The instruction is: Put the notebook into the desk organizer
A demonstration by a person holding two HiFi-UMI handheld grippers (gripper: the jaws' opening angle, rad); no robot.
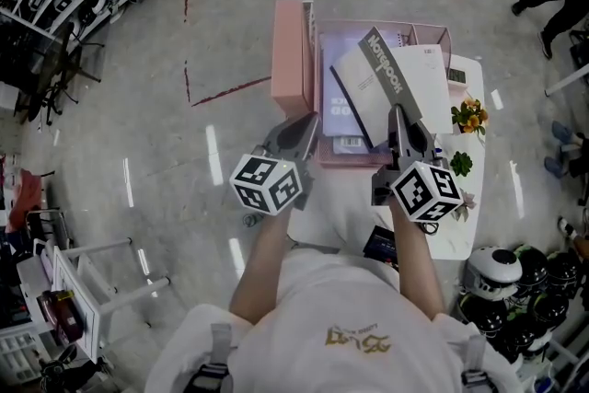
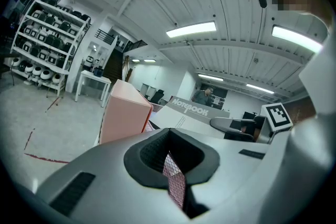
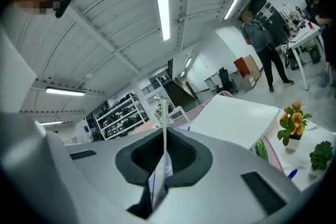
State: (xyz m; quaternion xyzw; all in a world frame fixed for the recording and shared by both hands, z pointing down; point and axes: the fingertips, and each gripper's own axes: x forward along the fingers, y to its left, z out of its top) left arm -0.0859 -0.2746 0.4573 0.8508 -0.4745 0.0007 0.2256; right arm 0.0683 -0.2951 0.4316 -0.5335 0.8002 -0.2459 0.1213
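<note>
Right gripper [image 1: 398, 112] [image 3: 164, 157]: clenched, jaws all but together, with only a thin white edge of the notebook [image 1: 419, 80] pinched between them.

Grip point: near end of the notebook, beside the lower end of its grey spine, as seen from the head view.

Notebook: lifted off the table, tilted, grey lettered spine uppermost, white faces sloping away on both sides; hanging over the open tray of the desk organizer [image 1: 293, 51], not yet inside it. Seen from the left gripper view as a pale slab [image 2: 191, 113] just behind the pink box.

Left gripper [image 1: 308, 122] [image 2: 170, 160]: closed as well, a strip of pink mesh caught between the jaws.

Left contact: mesh wall of the desk organizer [image 2: 123, 113], at the near edge, where the tall pink box meets the tray.

Desk organizer: pink, standing on the white table [image 1: 467, 69]; tall closed box on the left, low open tray on the right.

In the tray: purple book [image 1: 339, 104] lying flat under the raised notebook.

Beside the tray: orange flowers [image 1: 469, 116] [image 3: 291, 118] and a small green plant [image 1: 460, 164] [image 3: 321, 155] on the table, to the right of the right gripper.
</note>
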